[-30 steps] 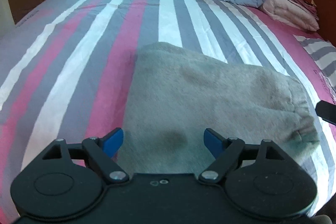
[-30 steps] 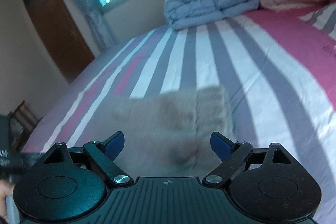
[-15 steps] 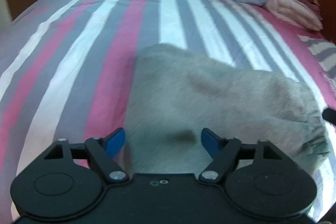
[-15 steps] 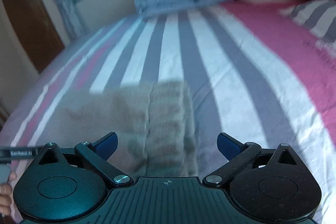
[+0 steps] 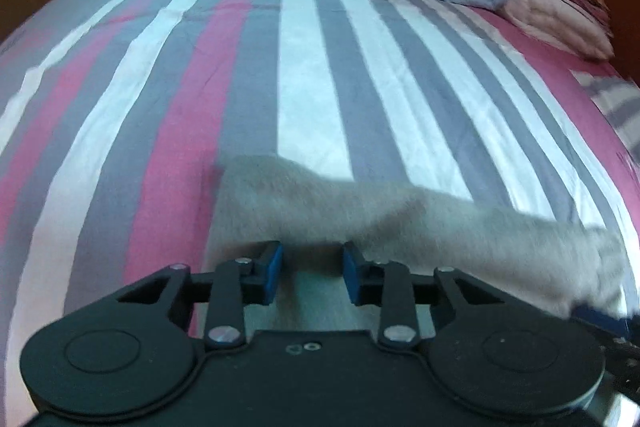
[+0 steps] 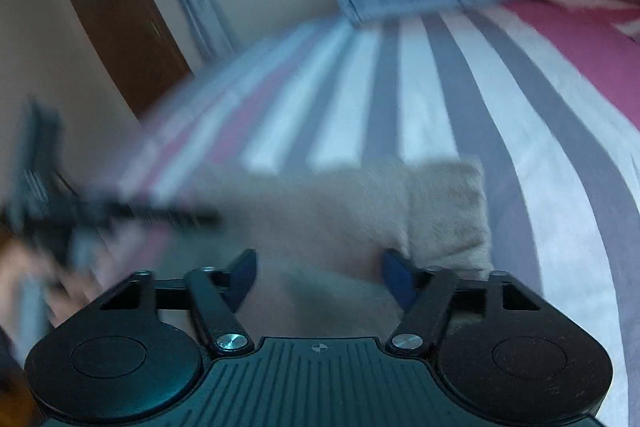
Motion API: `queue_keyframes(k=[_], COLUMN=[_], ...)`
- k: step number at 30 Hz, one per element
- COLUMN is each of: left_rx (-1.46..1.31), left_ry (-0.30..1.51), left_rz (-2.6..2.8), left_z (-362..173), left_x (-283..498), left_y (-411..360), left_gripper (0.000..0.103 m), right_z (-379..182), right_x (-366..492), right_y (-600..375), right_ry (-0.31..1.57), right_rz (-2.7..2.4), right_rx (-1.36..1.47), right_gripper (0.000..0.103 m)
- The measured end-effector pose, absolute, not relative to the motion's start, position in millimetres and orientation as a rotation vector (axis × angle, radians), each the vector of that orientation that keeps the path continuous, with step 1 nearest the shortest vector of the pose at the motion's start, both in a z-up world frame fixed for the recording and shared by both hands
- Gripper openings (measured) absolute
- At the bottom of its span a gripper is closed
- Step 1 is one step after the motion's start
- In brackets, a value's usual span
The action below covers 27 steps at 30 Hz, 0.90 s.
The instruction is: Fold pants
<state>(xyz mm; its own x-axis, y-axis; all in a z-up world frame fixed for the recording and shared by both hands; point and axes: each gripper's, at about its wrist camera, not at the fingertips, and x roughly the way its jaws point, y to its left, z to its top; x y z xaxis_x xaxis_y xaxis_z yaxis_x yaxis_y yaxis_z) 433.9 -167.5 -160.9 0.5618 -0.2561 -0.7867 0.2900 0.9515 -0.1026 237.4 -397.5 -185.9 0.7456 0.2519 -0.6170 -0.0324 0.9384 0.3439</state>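
We see the grey fleece pants (image 5: 400, 223) lying folded on the striped bed (image 5: 304, 75). Our left tool (image 5: 313, 269) has just been closing, its blue pads narrowly apart with fabric between them. Our right tool (image 6: 318, 277), also just closing, straddles the pants near the ribbed cuff (image 6: 448, 215); blur hides any contact.

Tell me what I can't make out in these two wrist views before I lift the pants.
- Left wrist view: the near edge of the pants is hidden behind the left gripper, whose jaws have just been closing; a pinch is unconfirmed.
- Right wrist view: motion blur smears everything; whether the right gripper, also just closing, presses the cloth is unclear.
- The pants' full outline is cut off in both.
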Motion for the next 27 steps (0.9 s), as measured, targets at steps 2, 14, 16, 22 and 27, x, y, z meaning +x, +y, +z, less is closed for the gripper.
queue_keyframes(k=[2, 14, 16, 22, 27], left_rx=[0.015, -0.064, -0.041, 0.003, -0.08], left_ry=[0.922, 0.895, 0.876, 0.885, 0.975], left_rz=[-0.303, -0.296, -0.291, -0.229, -0.229], left_z=[-159, -148, -136, -128, -153], left_x=[438, 444, 431, 378, 358], left_y=[-169, -164, -157, -115, -92], left_gripper=[0.021, 0.016, 0.028, 0.064, 0.065], right_z=[-183, -183, -175, -149, -169], right_x=[240, 314, 304, 251, 219], right_y=[-410, -402, -406, -435, -461], right_ry=[0.735, 0.814, 0.783, 0.666, 0.766], right_rz=[0.124, 0.152, 0.157, 0.146, 0.104], right_rx=[0.386, 0.34, 0.38, 0.471, 0.505], right_gripper=[0.017, 0.0, 0.0, 0.102, 0.103])
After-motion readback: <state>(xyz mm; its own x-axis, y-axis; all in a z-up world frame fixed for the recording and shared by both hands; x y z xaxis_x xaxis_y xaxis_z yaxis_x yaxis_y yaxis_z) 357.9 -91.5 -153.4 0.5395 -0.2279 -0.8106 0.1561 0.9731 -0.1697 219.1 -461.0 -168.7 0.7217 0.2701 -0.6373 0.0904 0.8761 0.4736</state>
